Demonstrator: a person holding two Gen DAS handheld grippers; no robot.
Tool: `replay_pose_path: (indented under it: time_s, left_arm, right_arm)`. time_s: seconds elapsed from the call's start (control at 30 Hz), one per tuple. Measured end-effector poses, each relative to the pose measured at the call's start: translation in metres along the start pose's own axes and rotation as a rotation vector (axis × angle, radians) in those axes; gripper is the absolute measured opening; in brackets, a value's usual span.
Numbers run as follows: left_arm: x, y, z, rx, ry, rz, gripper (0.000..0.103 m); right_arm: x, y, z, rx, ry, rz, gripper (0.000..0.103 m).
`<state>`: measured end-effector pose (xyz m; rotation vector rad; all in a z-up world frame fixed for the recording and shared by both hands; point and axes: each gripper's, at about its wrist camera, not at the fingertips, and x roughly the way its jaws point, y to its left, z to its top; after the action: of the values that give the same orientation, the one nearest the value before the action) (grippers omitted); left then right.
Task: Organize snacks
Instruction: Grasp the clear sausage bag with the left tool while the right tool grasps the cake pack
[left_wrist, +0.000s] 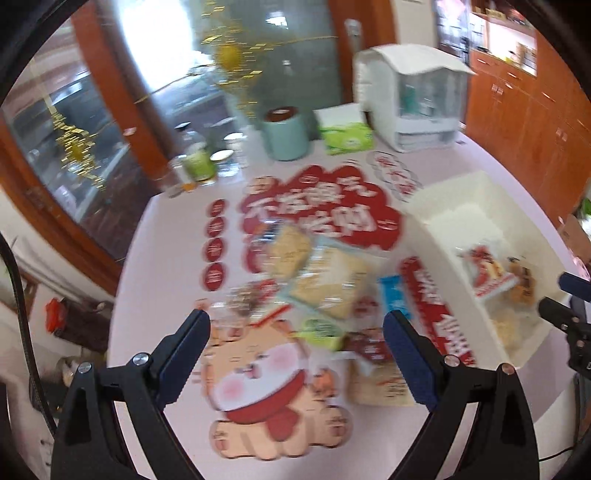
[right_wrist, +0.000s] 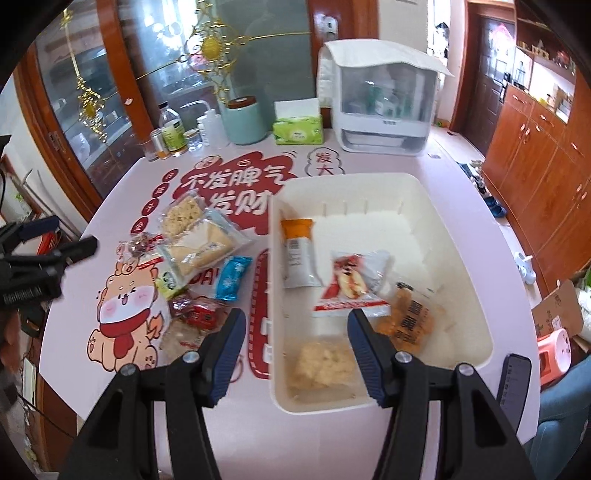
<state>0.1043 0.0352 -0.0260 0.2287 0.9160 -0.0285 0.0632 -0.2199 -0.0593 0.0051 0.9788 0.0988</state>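
Observation:
A white bin (right_wrist: 275, 236) stands on the pink table and holds several snack packs: an orange-topped pack (right_wrist: 297, 253), a red-and-white pack (right_wrist: 351, 282), an orange pack (right_wrist: 408, 317) and a pale pack (right_wrist: 325, 363). Loose snacks lie left of it: two cracker packs (right_wrist: 195, 236), a blue pack (right_wrist: 232, 273), a red pack (right_wrist: 197, 312). My right gripper (right_wrist: 295, 325) is open and empty above the bin's near left wall. My left gripper (left_wrist: 295, 332) is open and empty above the loose pile (left_wrist: 325, 280). The bin also shows in the left wrist view (left_wrist: 439, 236).
At the table's back stand a white lidded organizer (right_wrist: 384, 99), a green tissue pack (right_wrist: 297, 131), a teal canister (right_wrist: 243, 122) and several bottles and jars (right_wrist: 173, 133). A phone (right_wrist: 513, 380) lies at the near right edge. Wooden cabinets are at the right.

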Motion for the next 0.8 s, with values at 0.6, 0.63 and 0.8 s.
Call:
replay_pose_path:
  time_s: [0.6, 0.63, 0.8]
  left_arm:
    - [0.017, 0.157, 0.035, 0.085, -0.049, 0.108, 0.099]
    - [0.026, 0.158, 0.038, 0.109, -0.043, 0.091, 0.099]
    - [0.079, 0.146, 0.045, 0.229, 0.015, -0.032, 0.099]
  right_arm:
    - [0.009, 0.113, 0.096, -0.064, -0.037, 0.093, 0.078]
    - [0.016, 0.118, 0.102, -0.056, -0.026, 0.094, 0.078]
    - [0.065, 0.136, 0.12, 0.019, 0.06, 0.128, 0.078]
